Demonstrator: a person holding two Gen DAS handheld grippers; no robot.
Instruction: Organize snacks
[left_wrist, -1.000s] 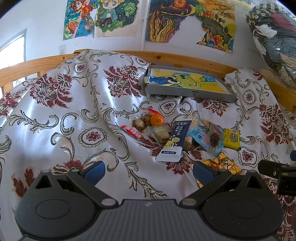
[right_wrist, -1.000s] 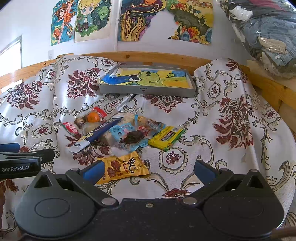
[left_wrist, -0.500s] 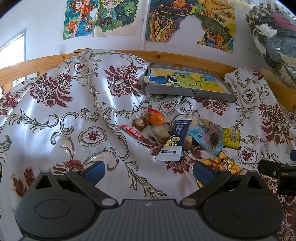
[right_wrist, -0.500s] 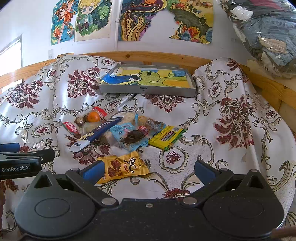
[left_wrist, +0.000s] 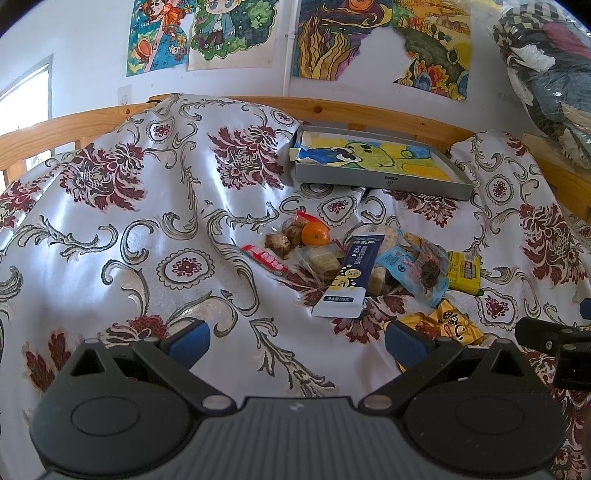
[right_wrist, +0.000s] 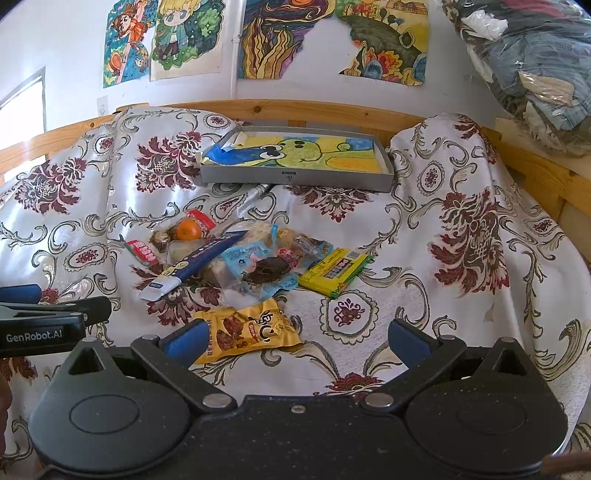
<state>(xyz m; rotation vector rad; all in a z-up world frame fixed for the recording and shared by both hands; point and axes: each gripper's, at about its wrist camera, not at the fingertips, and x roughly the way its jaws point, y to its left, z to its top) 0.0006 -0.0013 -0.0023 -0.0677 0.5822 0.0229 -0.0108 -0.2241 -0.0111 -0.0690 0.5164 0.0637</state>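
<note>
Nothing has moved: both the left gripper (left_wrist: 297, 338) and right gripper (right_wrist: 297, 338) gape, snack pile (right_wrist: 236, 258) just ahead.

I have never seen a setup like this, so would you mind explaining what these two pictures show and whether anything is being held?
A person holds a handheld two-finger gripper in each hand; each carries a fisheye camera looking forward along its jaws. One picture comes from the left gripper, the other from the right gripper. Both have jaws open and hold nothing. On the floral cloth lies a snack pile: a small orange, a dark blue packet, a yellow-green packet and an orange-yellow packet. Behind sits a grey tray lined with a drawing.
</note>
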